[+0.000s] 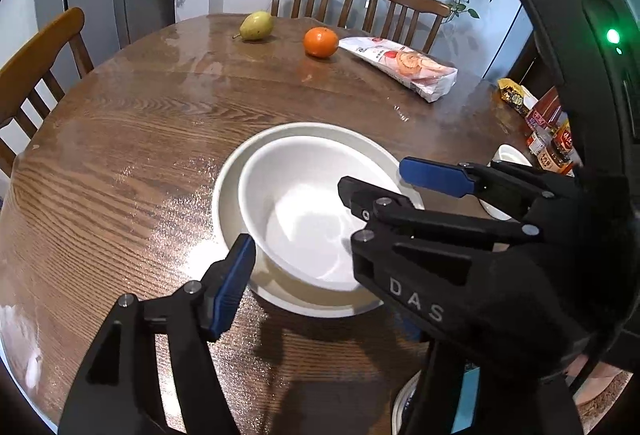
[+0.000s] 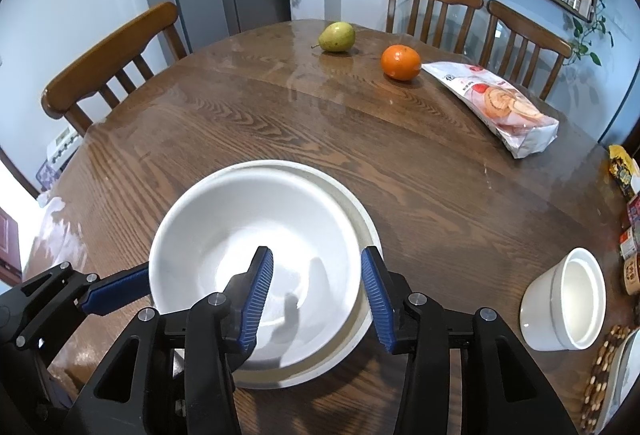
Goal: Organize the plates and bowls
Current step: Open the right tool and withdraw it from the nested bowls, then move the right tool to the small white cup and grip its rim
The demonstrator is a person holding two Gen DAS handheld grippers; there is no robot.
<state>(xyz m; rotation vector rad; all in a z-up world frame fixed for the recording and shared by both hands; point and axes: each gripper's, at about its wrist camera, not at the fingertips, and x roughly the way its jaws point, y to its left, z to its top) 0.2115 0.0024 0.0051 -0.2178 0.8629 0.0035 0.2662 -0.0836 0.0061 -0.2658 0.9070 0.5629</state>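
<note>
While both grippers sit at the bowl [image 2: 240, 235], the right one straddles its wall.

Nested in a plate [image 2: 366, 231] on the table [image 2: 320, 123], the bowl lies straight ahead of and below the right gripper [image 2: 318, 295], whose jaws stand narrowly apart, one pad [image 2: 256, 295] inside the bowl, the other just outside its near-right rim, neither visibly pressing. At the bowl's left rim the left gripper [image 1: 320, 267] shows one pad [image 1: 234, 283] just beside the wall. Its other finger is hidden, so I cannot tell its hold. Being round, the bowl offers no long axis. Judged from this, any lift turns on the right jaws closing across that wall. A cup [image 2: 564, 299] stands well right of the bowl.
</note>
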